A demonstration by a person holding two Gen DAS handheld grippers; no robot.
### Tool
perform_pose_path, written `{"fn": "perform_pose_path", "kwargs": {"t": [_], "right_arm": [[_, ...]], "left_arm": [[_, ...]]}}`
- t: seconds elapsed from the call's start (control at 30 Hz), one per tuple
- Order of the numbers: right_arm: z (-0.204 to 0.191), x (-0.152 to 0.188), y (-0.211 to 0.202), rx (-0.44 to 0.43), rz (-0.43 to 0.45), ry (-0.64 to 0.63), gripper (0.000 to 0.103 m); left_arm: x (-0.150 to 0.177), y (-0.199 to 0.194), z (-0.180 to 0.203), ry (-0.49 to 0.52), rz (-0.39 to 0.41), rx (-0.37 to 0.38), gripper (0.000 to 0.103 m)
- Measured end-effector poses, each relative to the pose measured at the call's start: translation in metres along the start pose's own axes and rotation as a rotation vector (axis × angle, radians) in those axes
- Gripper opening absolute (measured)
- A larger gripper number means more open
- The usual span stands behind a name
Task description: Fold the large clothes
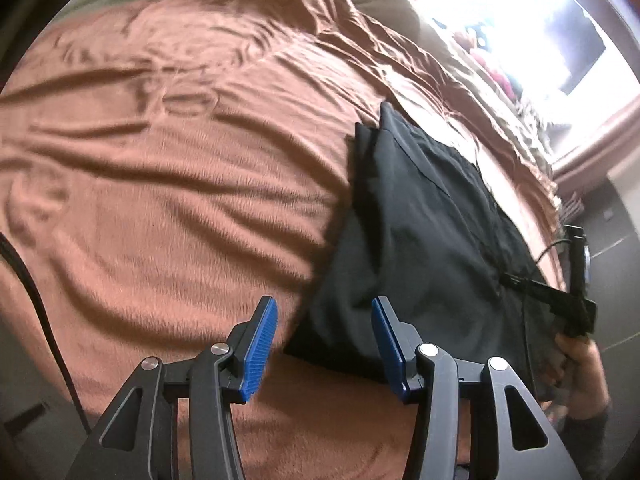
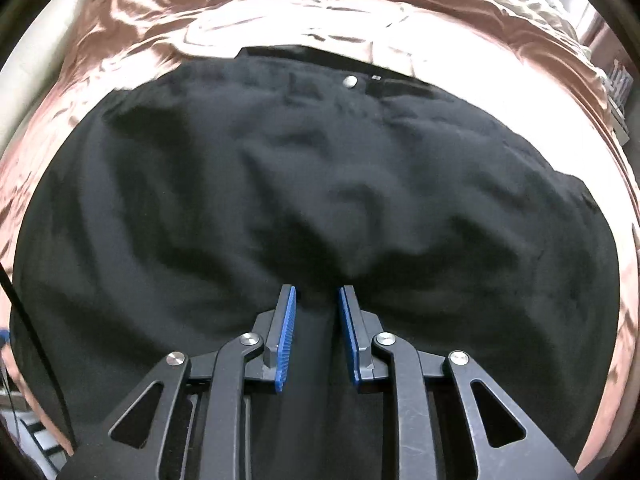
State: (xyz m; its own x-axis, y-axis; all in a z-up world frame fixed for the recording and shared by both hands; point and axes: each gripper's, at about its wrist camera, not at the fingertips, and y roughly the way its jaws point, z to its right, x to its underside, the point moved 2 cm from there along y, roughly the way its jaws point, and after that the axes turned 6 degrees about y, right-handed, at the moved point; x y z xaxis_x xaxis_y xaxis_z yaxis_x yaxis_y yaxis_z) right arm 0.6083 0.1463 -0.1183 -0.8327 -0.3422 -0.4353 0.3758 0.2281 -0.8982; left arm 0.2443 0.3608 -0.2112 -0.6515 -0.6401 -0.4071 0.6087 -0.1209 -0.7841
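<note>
Black trousers (image 1: 420, 220) lie on a brown bedspread (image 1: 180, 180). In the right wrist view the trousers (image 2: 320, 180) fill the frame, with the waistband and a metal button (image 2: 351, 81) at the far side. My right gripper (image 2: 318, 300) has its blue pads close together around a raised fold of the black cloth. It also shows in the left wrist view (image 1: 516, 280), at the trousers' right edge, held by a hand. My left gripper (image 1: 324, 312) is open and empty, above the near left edge of the trousers.
The brown bedspread (image 2: 280, 8) covers the bed all around. A bright window (image 1: 520, 20) and a heap of bedding (image 1: 500, 80) lie at the far right. A black cable (image 1: 36, 300) hangs at the left.
</note>
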Motion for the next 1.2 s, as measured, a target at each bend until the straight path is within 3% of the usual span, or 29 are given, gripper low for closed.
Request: {"fn": "perform_pose_path", "kwargs": {"t": [0.13, 0.43, 0.53, 0.73, 0.77, 0.83, 1.03, 1.2], "right_arm": [[0.004, -0.022, 0.022, -0.009, 0.0, 0.036, 0.019], [0.014, -0.06, 0.066, -0.057, 0.009, 0.11, 0.019], [0.021, -0.069, 0.062, -0.087, 0.035, 0.146, 0.019], [0.009, -0.045, 0.033, -0.143, 0.087, 0.109, 0.019], [0.006, -0.041, 0.032, -0.157, 0.084, 0.106, 0.014], [-0.002, -0.025, 0.035, -0.194, 0.065, 0.105, 0.011], [-0.026, 0.012, 0.048, -0.234, 0.02, 0.084, 0.007], [-0.033, 0.048, 0.056, -0.258, 0.013, 0.118, 0.007]], "left_arm": [[0.005, 0.011, -0.007, -0.088, -0.045, 0.087, 0.068], [0.002, 0.031, -0.001, -0.142, -0.073, 0.13, 0.068], [-0.002, 0.036, 0.003, -0.128, -0.067, 0.129, 0.068], [-0.002, 0.033, 0.004, -0.117, -0.063, 0.12, 0.051], [-0.003, 0.035, 0.006, -0.103, -0.072, 0.116, 0.048], [-0.005, 0.036, 0.005, -0.105, -0.085, 0.115, 0.03], [-0.011, 0.004, 0.028, -0.031, -0.006, 0.144, 0.017], [-0.02, -0.016, 0.039, -0.022, 0.041, 0.23, 0.014]]}}
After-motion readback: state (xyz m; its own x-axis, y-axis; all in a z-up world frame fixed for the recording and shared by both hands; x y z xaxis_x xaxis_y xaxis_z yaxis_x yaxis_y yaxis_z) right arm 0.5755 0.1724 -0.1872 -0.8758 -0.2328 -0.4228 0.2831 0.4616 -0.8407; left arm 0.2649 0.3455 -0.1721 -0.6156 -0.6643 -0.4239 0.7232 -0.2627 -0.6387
